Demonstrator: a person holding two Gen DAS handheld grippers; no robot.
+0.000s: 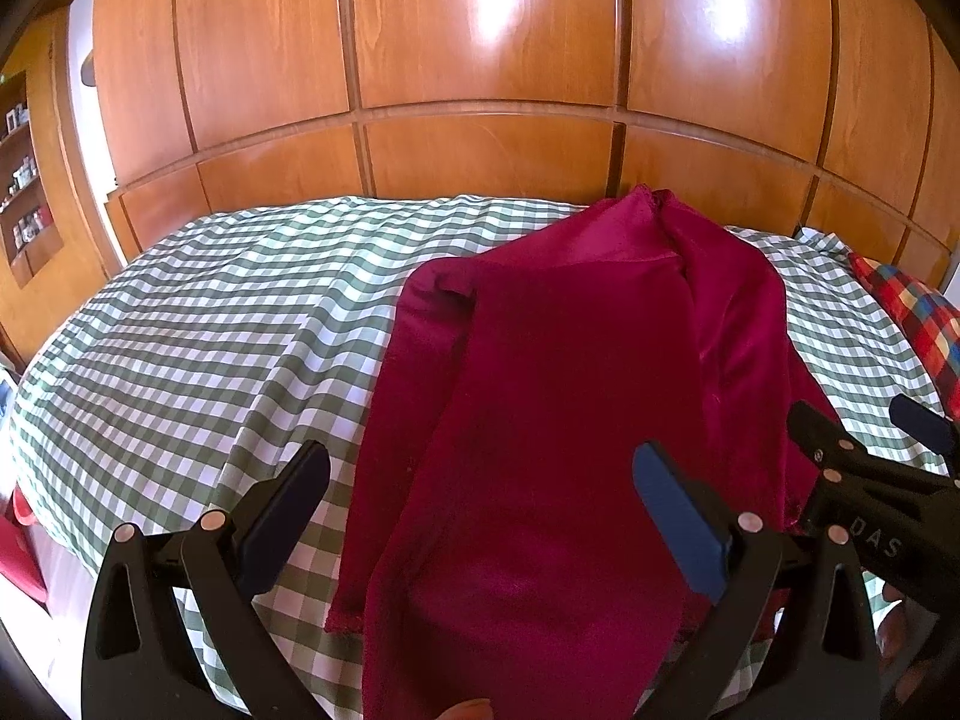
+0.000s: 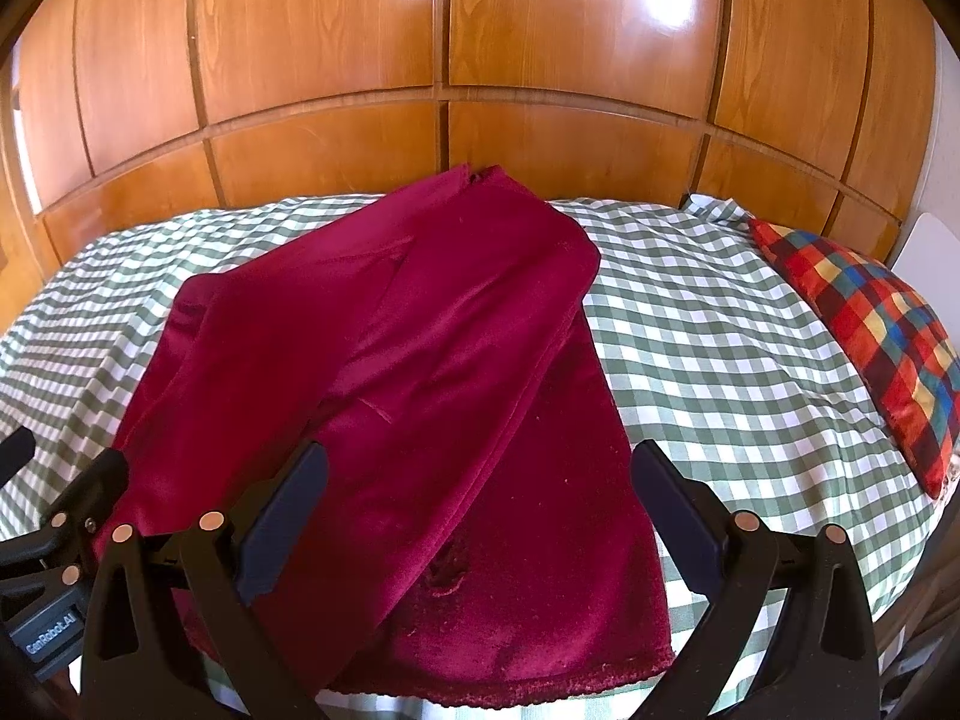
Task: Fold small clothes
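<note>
crimson velvet garment (image 2: 420,360) flat on checked bedsheet (image 2: 720,330); left gripper (image 1: 480,510) and right gripper (image 2: 480,510) released above it.

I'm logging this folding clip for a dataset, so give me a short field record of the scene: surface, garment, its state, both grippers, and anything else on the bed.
surface: bed with a green-and-white checked cover
garment: dark red velvety garment
garment state: lying on the cover, partly folded, one side laid over the middle
left gripper: jaws open, above the near end of the garment, holding nothing
right gripper: jaws open, above the near hem, holding nothing
other: plaid pillow at the right
backdrop: wooden wardrobe doors
</note>
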